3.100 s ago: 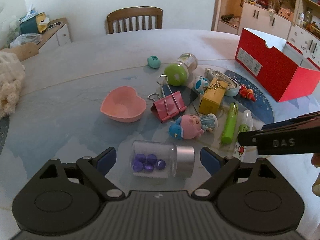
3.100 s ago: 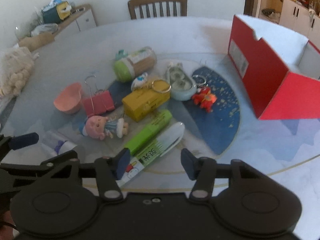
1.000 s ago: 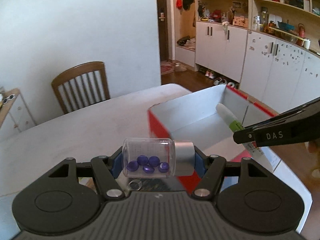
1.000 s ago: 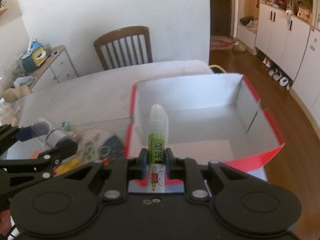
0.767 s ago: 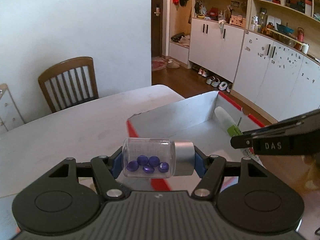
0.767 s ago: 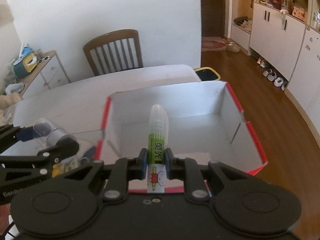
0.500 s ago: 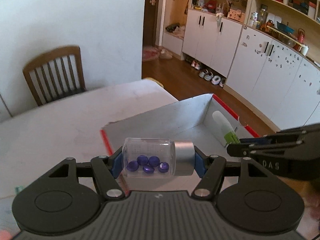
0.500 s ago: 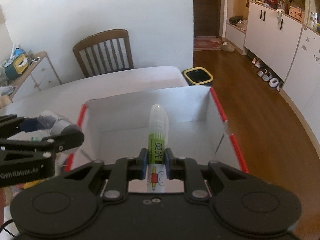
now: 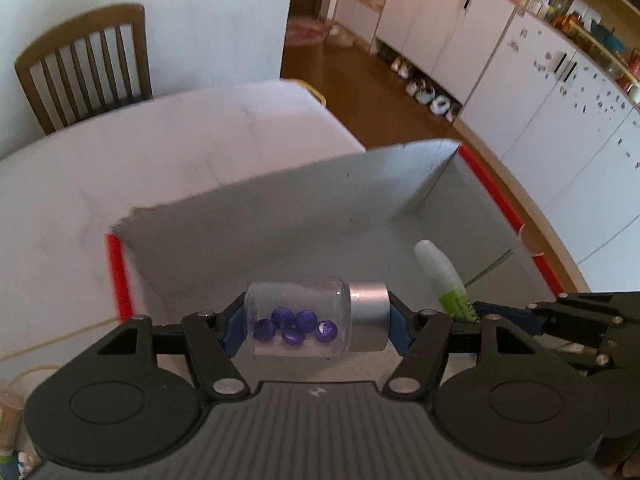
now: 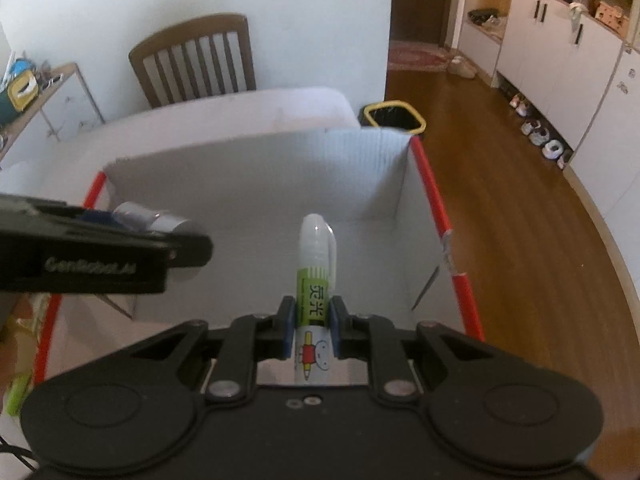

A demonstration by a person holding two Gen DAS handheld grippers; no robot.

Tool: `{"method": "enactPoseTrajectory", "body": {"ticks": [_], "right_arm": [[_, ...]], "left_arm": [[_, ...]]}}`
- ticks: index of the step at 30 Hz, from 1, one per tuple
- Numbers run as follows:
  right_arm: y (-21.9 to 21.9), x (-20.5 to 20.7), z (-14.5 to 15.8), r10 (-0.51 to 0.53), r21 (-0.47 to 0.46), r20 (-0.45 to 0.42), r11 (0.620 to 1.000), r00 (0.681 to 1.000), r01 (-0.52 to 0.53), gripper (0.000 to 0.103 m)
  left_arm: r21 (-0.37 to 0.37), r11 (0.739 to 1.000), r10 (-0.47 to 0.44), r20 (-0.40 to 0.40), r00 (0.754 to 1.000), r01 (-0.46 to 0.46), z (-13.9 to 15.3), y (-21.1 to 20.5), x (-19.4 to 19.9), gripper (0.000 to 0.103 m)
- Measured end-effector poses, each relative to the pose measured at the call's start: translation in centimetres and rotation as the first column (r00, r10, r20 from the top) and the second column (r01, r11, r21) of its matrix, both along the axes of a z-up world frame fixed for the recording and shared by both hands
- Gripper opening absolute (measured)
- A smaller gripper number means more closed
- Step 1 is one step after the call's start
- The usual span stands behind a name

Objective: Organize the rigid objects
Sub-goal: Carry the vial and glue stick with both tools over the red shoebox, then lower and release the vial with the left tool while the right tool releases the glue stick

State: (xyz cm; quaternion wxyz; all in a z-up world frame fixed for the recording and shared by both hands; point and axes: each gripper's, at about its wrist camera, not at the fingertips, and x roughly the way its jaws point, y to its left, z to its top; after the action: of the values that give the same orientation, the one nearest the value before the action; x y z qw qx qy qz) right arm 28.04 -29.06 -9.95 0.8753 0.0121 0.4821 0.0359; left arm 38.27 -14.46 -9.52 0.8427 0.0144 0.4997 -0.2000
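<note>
Now both tilted down over box [image 10: 256, 168]: left gripper [image 9: 316, 322] clamps vial [image 9: 296, 322], right gripper [image 10: 312, 322] pinches pen [image 10: 314, 280].

My left gripper [image 9: 316, 326]: black body, blue pads.
Vial [image 9: 298, 322] in it: clear glass, silver cap, purple beads inside.
My right gripper [image 10: 313, 322]: black body, blue pads.
Pen [image 10: 316, 280] in it: white cap and clip, green band with dark characters, white barrel with a small red and yellow cartoon figure.
Box [image 10: 434, 204]: red outside and rim, pale grey-white inside.
Table [image 9: 120, 168]: white.
Chair [image 10: 196, 60]: brown wood.
Floor [image 10: 500, 168]: brown wood.
Cabinets [image 9: 540, 92]: white.
Bin [image 10: 394, 118]: black with a yellow rim.
</note>
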Motion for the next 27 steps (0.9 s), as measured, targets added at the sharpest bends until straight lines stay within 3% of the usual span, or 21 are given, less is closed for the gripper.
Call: {"method": "enactPoseTrajectory", "body": {"ticks": [9, 16, 27], "right_arm": [[0.4, 1.1, -2.4, 0.046, -0.021, -0.078, 0.999, 0.996, -0.048, 0.016], [0.4, 2.3, -3.4, 0.048, 0.006, -0.134, 0.999, 0.99, -0.047, 0.016], [-0.6, 2.5, -3.4, 0.054, 0.033, -0.139, 0.998, 0.989, -0.05, 0.023]], "left_arm": [[0.04, 0.999, 0.031, -0.148, 0.988, -0.025, -3.3, -1.6, 2.6, 0.068], [0.071, 0.998, 0.013, -0.186, 0.982, 0.0, -4.9, -2.9, 3.1, 0.068], [0.103, 0.995, 0.008, -0.214, 0.977, 0.015, -6.1, -3.8, 3.4, 0.068]]}}
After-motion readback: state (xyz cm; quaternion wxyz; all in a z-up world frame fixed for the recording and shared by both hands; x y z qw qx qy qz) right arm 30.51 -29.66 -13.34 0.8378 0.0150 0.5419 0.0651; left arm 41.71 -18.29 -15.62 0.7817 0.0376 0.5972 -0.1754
